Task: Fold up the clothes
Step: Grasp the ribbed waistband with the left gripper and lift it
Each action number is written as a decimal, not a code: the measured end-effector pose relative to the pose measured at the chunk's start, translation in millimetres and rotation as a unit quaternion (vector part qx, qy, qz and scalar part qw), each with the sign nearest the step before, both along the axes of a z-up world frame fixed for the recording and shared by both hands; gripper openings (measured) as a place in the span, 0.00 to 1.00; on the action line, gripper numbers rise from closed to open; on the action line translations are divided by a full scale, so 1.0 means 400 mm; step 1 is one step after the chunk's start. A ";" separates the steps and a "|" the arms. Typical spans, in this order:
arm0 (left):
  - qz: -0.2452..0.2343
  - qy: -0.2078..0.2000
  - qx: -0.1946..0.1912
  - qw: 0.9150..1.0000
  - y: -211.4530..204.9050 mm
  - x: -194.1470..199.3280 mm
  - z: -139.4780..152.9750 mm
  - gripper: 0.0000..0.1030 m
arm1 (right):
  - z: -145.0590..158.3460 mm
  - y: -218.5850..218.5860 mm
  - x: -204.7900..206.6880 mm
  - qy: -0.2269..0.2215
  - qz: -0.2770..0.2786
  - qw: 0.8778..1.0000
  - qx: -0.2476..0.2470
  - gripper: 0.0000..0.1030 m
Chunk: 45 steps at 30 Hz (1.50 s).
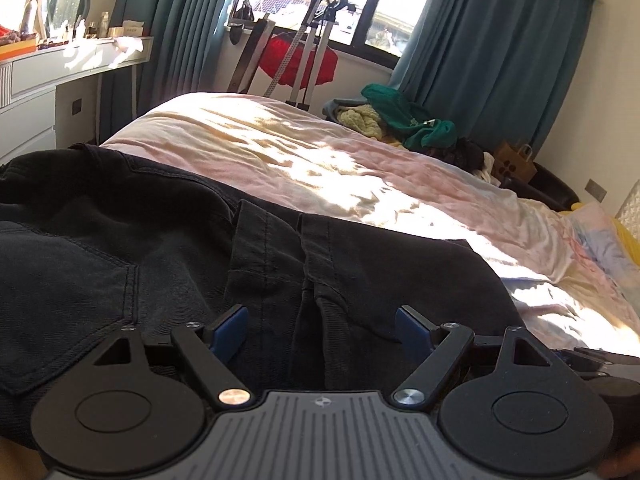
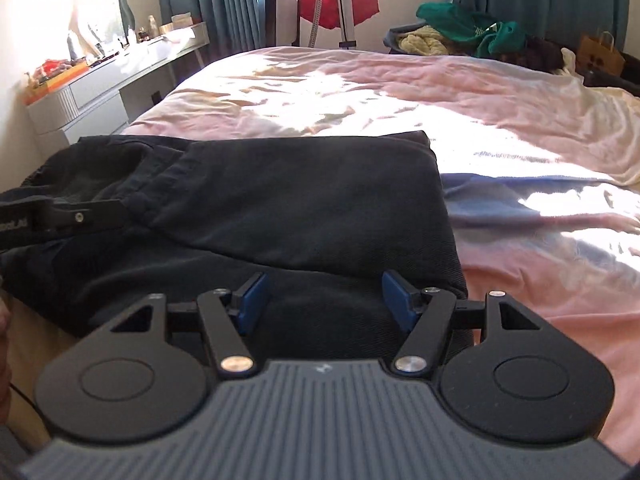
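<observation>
Both claws are hovering open over folded black denim trousers (image 2: 288,200) on the bed.
The left claw (image 1: 322,334) and right claw (image 2: 325,302) are gripping nothing; the trousers are lying on the sunlit pink sheet (image 2: 500,100), near its edge.

My right gripper (image 2: 323,303) hangs open over the near edge of the folded black trousers (image 2: 256,216) on the pink bed (image 2: 520,128); my left gripper (image 2: 60,216) lies at their left side.
</observation>
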State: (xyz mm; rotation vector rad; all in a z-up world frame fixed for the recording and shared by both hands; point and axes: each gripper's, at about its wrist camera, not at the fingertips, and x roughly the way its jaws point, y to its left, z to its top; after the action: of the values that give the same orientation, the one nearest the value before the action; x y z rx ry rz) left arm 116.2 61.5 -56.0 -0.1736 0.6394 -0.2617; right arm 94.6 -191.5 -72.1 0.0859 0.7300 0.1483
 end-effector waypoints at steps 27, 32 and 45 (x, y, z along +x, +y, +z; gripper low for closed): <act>0.245 0.185 -0.412 0.858 0.502 -0.116 -0.099 1.00 | 0.000 -0.026 -0.044 -0.011 -0.017 1.000 0.020 0.64; 0.327 0.163 -0.474 0.801 0.606 -0.058 -0.157 0.99 | 0.001 -0.029 -0.043 -0.013 -0.018 0.999 0.025 0.64; 0.445 0.081 -0.457 0.766 0.748 0.044 -0.203 0.75 | 0.018 -0.016 -0.038 -0.032 -0.024 0.999 0.017 0.64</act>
State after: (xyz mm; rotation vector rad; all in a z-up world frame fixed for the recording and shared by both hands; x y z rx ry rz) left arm 133.7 360.6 -137.2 -1.4274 0.4853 0.4055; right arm 79.5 -197.7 -65.1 0.1314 0.6603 0.1171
